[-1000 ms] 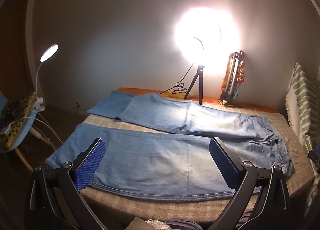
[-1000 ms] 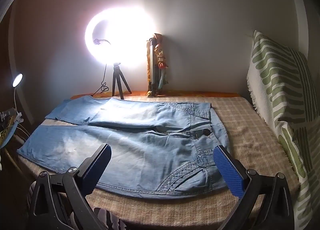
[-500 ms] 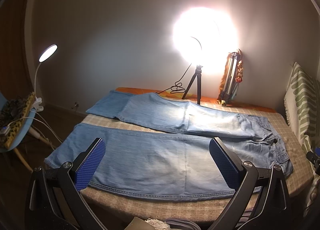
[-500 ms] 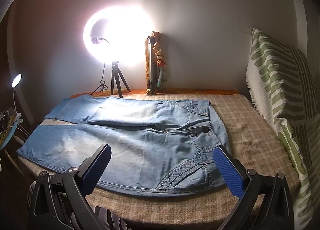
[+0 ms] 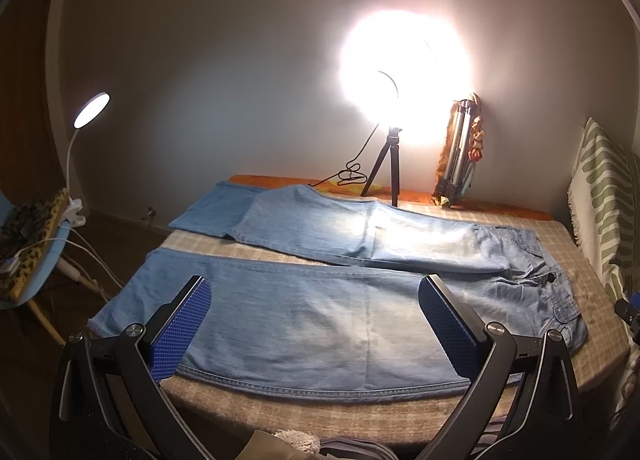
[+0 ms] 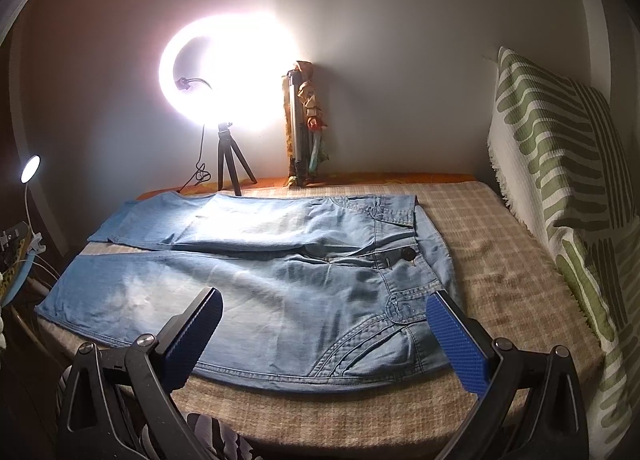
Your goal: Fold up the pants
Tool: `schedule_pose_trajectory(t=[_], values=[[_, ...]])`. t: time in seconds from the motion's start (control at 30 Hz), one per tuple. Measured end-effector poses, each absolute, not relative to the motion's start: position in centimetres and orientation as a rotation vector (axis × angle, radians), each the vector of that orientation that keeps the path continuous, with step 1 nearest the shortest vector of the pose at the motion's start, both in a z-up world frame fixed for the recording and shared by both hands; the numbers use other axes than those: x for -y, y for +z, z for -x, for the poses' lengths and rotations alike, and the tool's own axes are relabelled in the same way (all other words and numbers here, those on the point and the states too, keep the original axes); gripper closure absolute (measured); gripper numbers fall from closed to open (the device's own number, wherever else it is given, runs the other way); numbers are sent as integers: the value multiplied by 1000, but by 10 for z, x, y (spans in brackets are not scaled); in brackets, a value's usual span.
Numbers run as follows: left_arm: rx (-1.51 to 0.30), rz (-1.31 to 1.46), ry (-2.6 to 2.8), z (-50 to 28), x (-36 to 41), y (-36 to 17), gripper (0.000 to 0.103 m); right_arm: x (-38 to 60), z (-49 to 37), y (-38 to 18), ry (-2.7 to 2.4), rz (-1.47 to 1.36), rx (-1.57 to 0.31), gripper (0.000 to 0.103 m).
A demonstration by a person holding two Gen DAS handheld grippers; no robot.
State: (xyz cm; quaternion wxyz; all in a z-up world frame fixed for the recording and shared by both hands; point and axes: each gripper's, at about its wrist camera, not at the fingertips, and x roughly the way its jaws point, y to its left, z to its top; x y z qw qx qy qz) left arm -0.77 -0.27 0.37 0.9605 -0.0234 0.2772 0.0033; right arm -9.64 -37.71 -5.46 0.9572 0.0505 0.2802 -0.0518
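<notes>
Our fingers [image 5: 182, 326] on the left gripper [image 5: 314, 326] stand spread wide and hold nothing, and the right gripper [image 6: 326, 338] is released the same way, both poised above the near edge of the bed [image 6: 500, 260] without touching cloth. Between and beyond them we see one pair of light blue jeans [image 6: 280, 280] lying flat on the bed's checked beige cover, front side up, with the waistband and its dark button toward the right and the two legs running off to the left. The legs lie apart: the near one stretches along the front edge, its hem near the left corner, and the far one angles toward the wall, its hem over the back left of the bed. No container shows in either view. Past the jeans we count one lit ring light [image 6: 228, 75] on a small black tripod standing at the back of the bed, and one folded silver tripod [image 6: 300, 127] draped with cloth, leaning on the wall just beside it. One green-and-white patterned blanket [image 6: 560, 163] rises along the right side. Off the left of the bed, one small lit desk lamp [image 5: 92, 109] is clipped by a blue chair [image 5: 38, 272]. The wall behind is plain and the room dim.
</notes>
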Motion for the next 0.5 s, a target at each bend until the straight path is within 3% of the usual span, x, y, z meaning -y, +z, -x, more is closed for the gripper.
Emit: schedule_pose_trajectory(t=[0.5], values=[[-572,60,12,6,3,-3,0,379,97,-57,-100,-113,-569,0]])
